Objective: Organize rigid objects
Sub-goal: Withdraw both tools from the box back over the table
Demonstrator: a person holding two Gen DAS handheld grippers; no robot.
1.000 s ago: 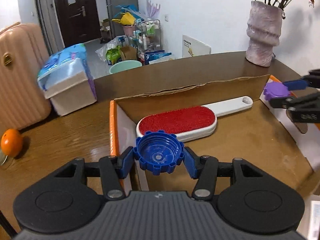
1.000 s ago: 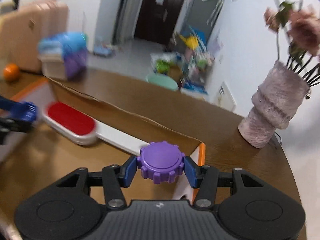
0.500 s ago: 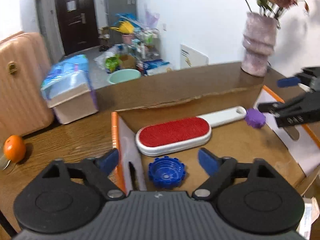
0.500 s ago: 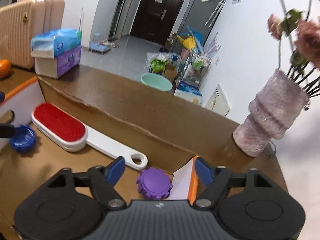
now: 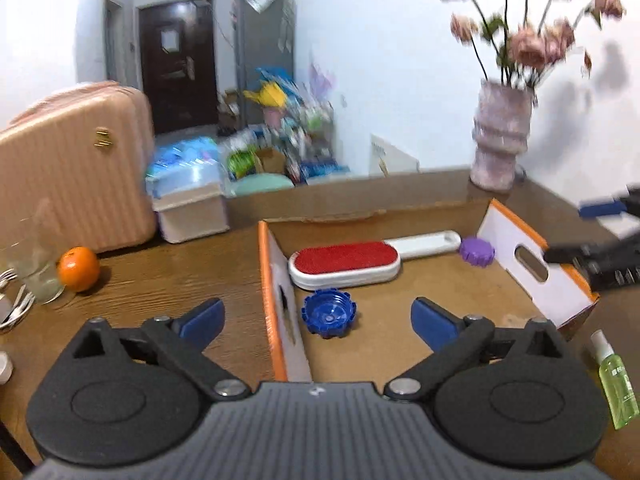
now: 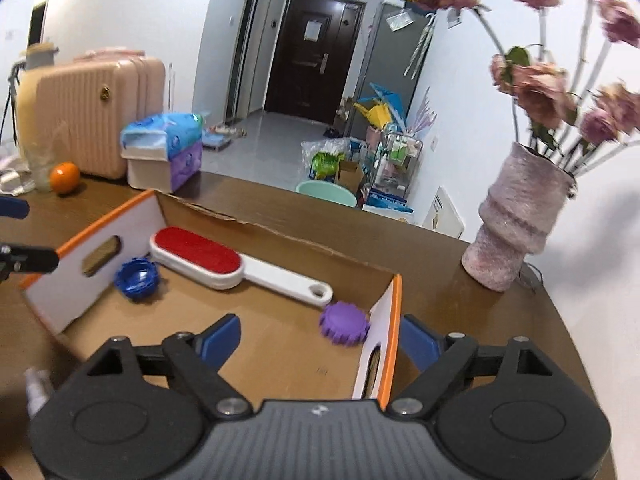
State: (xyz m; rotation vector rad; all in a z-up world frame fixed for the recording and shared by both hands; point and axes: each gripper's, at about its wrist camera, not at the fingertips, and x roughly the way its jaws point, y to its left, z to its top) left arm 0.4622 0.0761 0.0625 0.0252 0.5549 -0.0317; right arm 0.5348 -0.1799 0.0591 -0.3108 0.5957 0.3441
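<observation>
Suitcase (image 5: 76,168): pink, ribbed, standing off the table's left edge.
Orange (image 5: 78,269): on the wooden table (image 5: 160,288), left of the box, beside a clear glass (image 5: 38,276).
Left tongs (image 5: 318,318): released, jaws opening wide, nothing between the pads; one blue pad over the table left of the box wall, the other over the box floor.
Box (image 5: 272,320): open cardboard, orange rim, white end walls with hand slots, brown floor.
Blue cap (image 5: 329,313): lying free on the box floor, hollow side up, just inside the left wall and just in front of the brush, apart from both pads.
Brush (image 5: 346,264): white, with a red pad, lying flat across the back of the box, handle pointing right.
Purple cap (image 5: 476,251): on the box floor at the handle's tip, close to the right wall.
Right tongs (image 6: 320,336): released, jaws opening, holding nothing; straddling the box's right wall, purple cap (image 6: 344,323) lying just ahead of the pads on the floor inside.
Green bottle (image 5: 614,380): small, on the table outside the box's right end.
Vase (image 6: 520,224): pale, ridged, holding dried pink flowers, on the table behind the box's right end.
</observation>
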